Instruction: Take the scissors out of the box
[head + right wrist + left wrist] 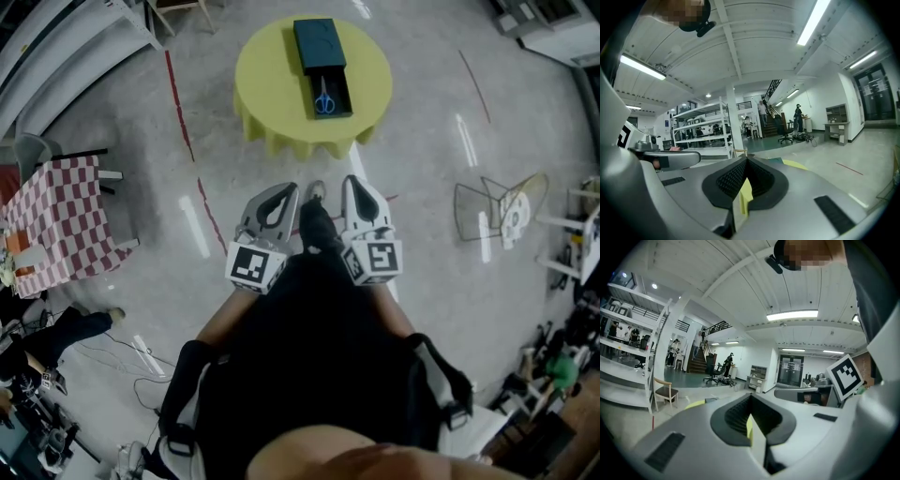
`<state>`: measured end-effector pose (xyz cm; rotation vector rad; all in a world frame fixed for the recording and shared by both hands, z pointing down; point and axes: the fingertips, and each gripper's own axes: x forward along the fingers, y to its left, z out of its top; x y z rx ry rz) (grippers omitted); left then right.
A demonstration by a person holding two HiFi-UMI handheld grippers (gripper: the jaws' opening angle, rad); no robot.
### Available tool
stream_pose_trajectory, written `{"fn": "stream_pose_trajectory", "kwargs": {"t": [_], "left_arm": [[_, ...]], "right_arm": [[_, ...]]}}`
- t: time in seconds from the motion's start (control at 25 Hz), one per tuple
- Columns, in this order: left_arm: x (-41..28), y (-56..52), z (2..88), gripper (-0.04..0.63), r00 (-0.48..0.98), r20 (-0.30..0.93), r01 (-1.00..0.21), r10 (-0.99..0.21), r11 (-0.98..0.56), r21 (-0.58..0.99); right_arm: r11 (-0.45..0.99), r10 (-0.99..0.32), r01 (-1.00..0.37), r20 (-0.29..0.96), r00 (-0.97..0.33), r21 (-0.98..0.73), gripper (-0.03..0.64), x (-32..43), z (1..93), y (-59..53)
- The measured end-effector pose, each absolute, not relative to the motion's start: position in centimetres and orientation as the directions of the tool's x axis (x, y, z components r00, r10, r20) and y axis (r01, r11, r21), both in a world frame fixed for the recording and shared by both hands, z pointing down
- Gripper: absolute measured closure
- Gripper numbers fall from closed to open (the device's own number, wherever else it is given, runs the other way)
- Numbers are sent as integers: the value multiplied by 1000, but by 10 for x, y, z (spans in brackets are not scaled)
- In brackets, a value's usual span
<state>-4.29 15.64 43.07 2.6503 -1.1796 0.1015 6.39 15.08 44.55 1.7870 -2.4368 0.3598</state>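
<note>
Scissors: in the open box on the yellow table, at 12 o'clock, well apart from both tools.
Left gripper: jaws together, empty.
Right gripper: jaws together, empty.
Progress: nothing done; reaching, gripping and lifting out all remain.

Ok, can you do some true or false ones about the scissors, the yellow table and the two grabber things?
1. The scissors have blue handles and lie in the pulled-out tray of the dark box. True.
2. The box stands on the red checked table. False: it stands on the round yellow table; the checked one is off to the left.
3. The left gripper is holding the scissors. False: it holds nothing and is well short of the yellow table.
4. The left gripper and the right gripper both have their jaws closed. True.
</note>
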Motion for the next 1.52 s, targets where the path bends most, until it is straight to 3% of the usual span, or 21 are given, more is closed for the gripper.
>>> {"fn": "stream_pose_trajectory", "kwargs": {"t": [0.72,1.2,1.52], "left_arm": [[32,-17,418,609,550,185,-834,-815,-524,173],[35,-68,429,609,551,182,-833,-814,-524,179],[30,-112,440,609,576,188,-816,-795,-545,196]], "right_arm": [[381,-860,-913,307,-408,-146,618,144,479,-27],[341,-834,-921,393,-388,-188,618,141,527,-74],[326,-774,-929,515,-369,-176,617,124,581,-115]]}}
